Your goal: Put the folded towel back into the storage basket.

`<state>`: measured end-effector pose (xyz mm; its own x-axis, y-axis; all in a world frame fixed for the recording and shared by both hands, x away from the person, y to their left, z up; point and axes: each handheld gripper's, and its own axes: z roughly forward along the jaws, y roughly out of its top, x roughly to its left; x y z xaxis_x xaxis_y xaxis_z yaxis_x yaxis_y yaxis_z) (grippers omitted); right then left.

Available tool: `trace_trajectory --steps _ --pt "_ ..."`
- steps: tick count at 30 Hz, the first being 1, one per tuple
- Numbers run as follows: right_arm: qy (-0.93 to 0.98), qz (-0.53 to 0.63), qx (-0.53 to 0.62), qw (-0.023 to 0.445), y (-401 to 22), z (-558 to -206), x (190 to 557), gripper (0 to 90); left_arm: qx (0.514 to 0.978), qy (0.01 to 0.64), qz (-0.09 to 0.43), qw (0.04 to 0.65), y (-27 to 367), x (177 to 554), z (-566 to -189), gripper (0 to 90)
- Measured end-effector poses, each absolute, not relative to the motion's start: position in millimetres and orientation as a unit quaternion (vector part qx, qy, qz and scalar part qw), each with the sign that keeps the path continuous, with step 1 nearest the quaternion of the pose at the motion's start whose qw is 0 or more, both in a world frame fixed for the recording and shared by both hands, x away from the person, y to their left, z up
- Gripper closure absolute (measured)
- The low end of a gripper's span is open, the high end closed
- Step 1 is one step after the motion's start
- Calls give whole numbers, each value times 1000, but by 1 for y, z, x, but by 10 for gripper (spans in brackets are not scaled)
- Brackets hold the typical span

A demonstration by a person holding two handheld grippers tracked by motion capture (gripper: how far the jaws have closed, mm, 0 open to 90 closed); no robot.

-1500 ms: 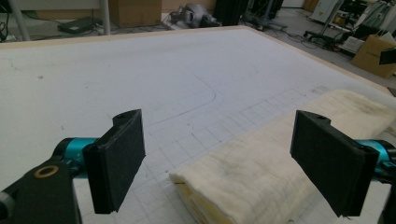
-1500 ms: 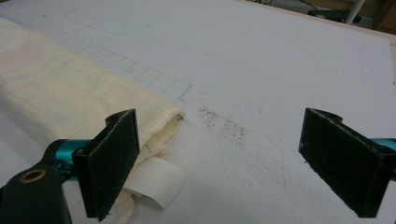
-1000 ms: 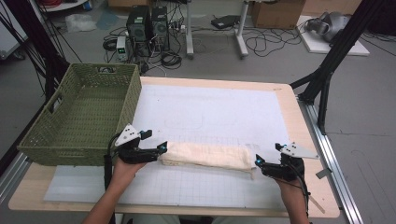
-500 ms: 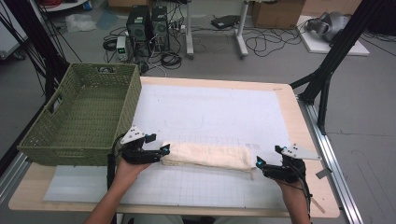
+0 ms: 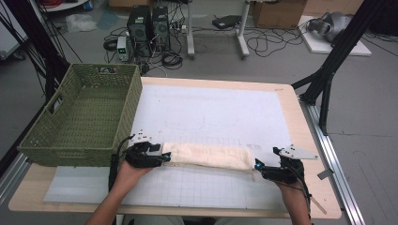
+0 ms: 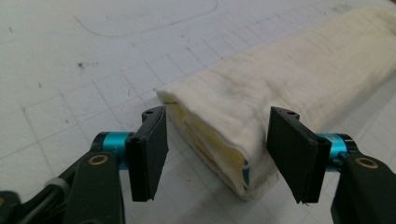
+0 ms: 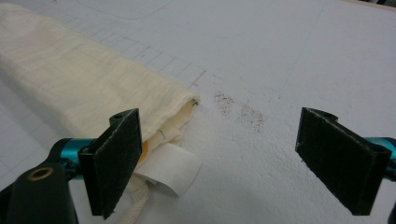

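Lying along the near edge of the worktop [image 5: 281, 98] is a cream cloth [image 5: 206, 156], folded up into a long, flat roll. That folding part looks done to me. What seems left is picking it up, and my guess is it goes into the green basket [image 5: 80, 117] at the far left, which has nothing in it that I can see.

At the left end of the cloth sits the left claw [image 6: 217, 158]. Its two black jaws stand one on each side of the folded end, and they have just been closing in on it. A small gap shows on the left side, so it is not pinching yet. At the right end waits the right claw [image 7: 233, 163]. Its jaws are wide apart. One jaw is just beside the cloth's end and a little white tag [image 7: 170, 170]; the other is over bare worktop.

Some things are hard to tell. I cannot see how many layers are inside the fold. The right jaw of the left claw may be touching the cloth or not. Both arms are cut off at the bottom.
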<state>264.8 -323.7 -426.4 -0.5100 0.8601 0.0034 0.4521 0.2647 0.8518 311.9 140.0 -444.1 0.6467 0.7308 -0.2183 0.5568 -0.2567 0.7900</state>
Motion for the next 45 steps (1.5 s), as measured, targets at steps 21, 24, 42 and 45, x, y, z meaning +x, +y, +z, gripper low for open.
trace_trajectory --steps 21,24,42,45 --pt "776 415 422 219 -316 -432 267 140 824 360 105 424 128 306 -448 666" --pt "779 412 420 216 -314 -432 268 140 827 351 105 427 126 304 -448 759" --pt "807 392 407 173 -288 -444 274 312 807 366 98 452 130 304 -445 819" --pt "818 386 394 165 -284 -445 274 405 807 366 100 453 130 304 -445 820"
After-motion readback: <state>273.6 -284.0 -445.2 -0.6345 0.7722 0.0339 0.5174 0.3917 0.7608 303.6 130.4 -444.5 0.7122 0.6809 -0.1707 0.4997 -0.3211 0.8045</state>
